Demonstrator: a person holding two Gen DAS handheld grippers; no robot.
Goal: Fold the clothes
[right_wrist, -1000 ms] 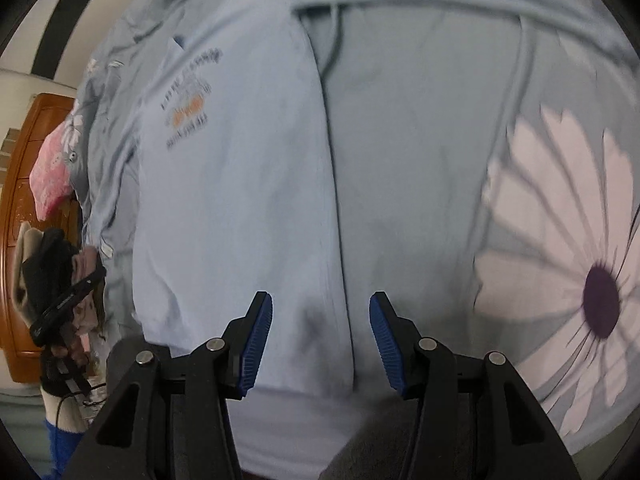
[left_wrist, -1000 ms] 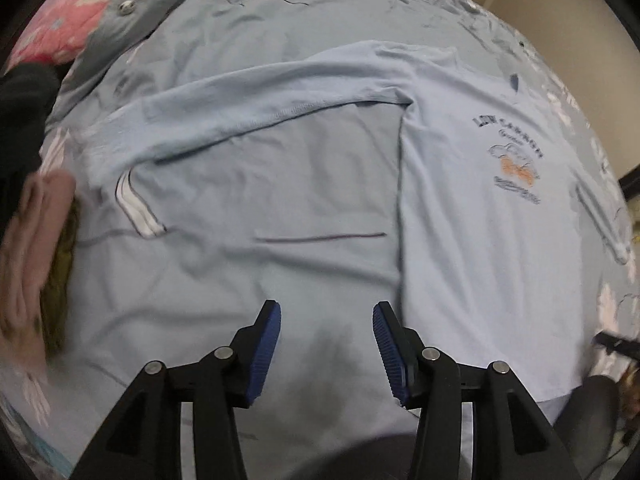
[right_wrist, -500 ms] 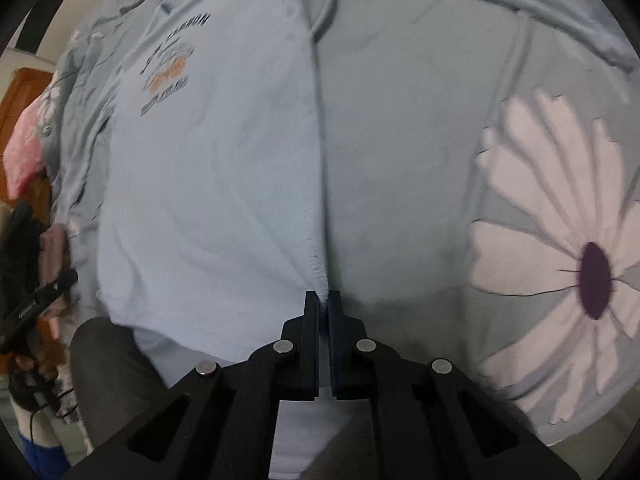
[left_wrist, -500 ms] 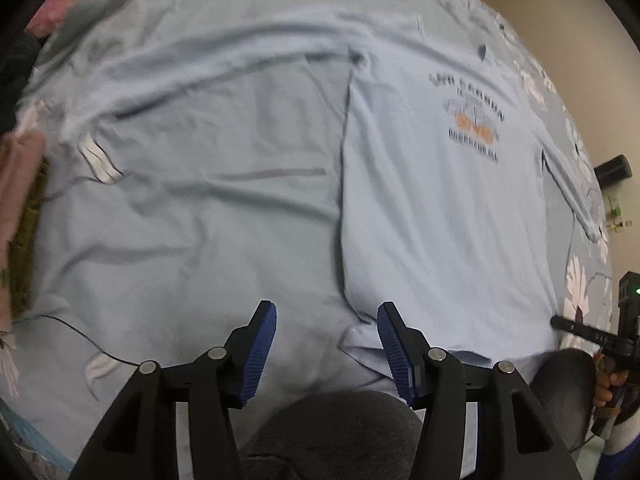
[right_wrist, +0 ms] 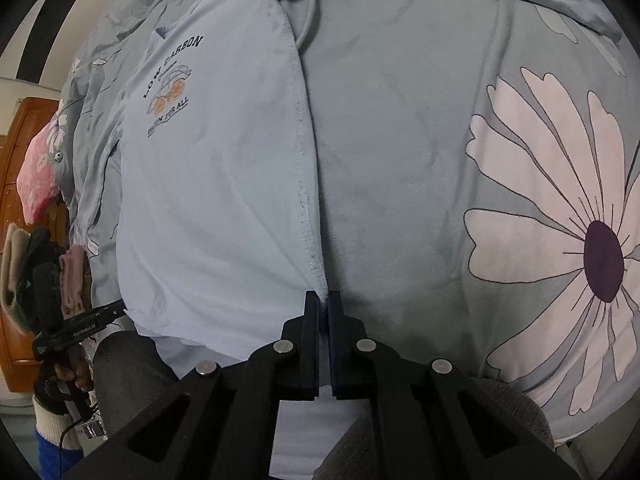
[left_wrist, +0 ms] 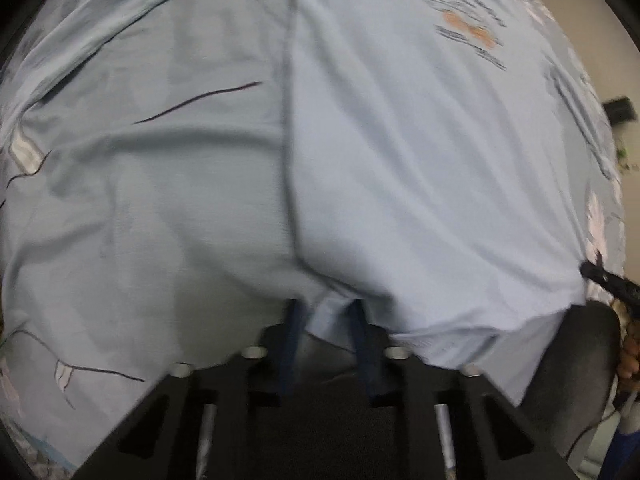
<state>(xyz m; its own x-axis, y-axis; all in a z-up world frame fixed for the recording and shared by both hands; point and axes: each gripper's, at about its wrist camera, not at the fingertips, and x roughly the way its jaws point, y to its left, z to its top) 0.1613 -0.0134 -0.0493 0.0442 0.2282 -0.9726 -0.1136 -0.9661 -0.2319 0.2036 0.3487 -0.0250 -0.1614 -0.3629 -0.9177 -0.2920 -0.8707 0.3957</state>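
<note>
A light blue shirt (left_wrist: 420, 160) with a dark and orange chest print lies flat on the bed. In the left wrist view its near left hem corner sits bunched between the blue pads (left_wrist: 298, 320), and my left gripper (left_wrist: 328, 316) is closing on it, the cloth puckering around the jaws. In the right wrist view the same shirt (right_wrist: 208, 184) fills the left half. My right gripper (right_wrist: 324, 300) is shut on its near right hem corner, at the foot of the stitched side seam.
The bed wears a grey-blue sheet (right_wrist: 400, 160) with a big white flower (right_wrist: 580, 240). Pink clothing (right_wrist: 36, 176) and a wooden cabinet (right_wrist: 16, 152) sit far left. A person's grey trouser leg (left_wrist: 580, 360) is near the hem.
My left gripper dropped to the shirt's hem corner and its jaws narrowed around it. My right gripper went from open to shut on the opposite corner and has stayed there.
</note>
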